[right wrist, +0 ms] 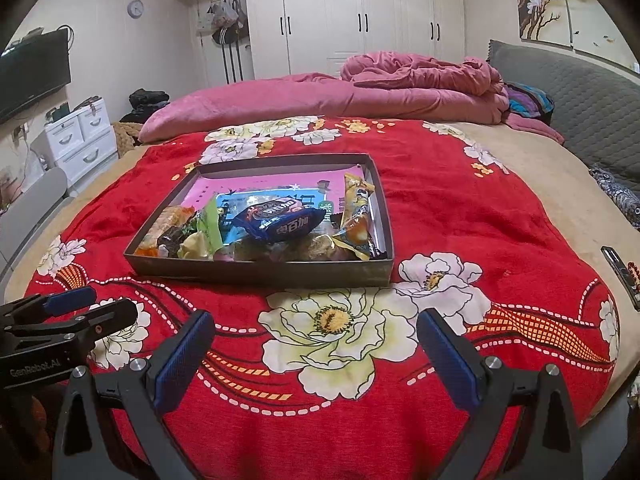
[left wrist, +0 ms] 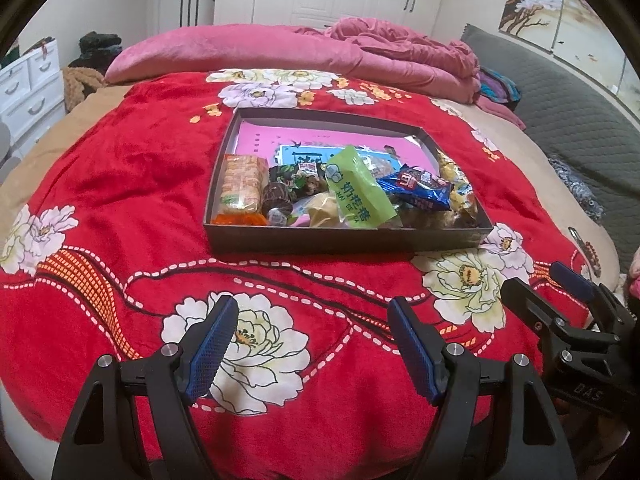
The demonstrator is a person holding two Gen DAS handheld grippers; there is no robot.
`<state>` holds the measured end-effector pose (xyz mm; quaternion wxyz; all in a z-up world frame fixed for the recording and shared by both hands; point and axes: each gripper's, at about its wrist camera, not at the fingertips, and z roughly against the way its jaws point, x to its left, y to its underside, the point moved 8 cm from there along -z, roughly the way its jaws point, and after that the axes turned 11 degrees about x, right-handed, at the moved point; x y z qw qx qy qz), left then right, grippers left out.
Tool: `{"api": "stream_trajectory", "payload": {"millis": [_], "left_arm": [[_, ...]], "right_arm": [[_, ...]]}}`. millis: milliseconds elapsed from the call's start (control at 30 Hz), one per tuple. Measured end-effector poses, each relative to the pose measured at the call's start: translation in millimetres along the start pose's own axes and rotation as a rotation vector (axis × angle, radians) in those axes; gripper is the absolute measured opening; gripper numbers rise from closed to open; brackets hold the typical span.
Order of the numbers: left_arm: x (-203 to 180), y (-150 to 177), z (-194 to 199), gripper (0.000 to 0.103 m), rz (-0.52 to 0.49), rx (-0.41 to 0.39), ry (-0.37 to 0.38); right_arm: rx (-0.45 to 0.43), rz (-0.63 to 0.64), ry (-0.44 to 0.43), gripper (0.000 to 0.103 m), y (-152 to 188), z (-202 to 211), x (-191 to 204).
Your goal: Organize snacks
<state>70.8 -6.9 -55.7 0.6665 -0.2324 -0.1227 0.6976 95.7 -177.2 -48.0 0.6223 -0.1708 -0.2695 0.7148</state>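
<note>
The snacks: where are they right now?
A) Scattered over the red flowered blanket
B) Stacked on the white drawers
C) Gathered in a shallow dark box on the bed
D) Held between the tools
C: the green packet, the blue packet and the other snacks lie inside the shallow dark box on the red blanket.

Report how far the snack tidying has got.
Done: every visible snack, including the green packet and blue packet, already sits in the shallow box on the red blanket. In hand: nothing; left gripper and right gripper have open, empty jaws. Left: only straightening the jumbled heap.
</note>
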Motion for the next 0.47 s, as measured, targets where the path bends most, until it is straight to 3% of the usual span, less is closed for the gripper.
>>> {"api": "stream_trajectory", "payload": {"millis": [333, 467], "left_arm": [[11, -8, 5, 0.078, 0.023, -0.042, -0.015], [26, -20, 8, 0.078, 0.079, -0.067, -0.013]], "right_arm": [[-0.009, -0.022, 0.015, 0.102, -3, -1, -5], [-0.028, -0.072, 0.051, 0.102, -15, -3, -23]]}}
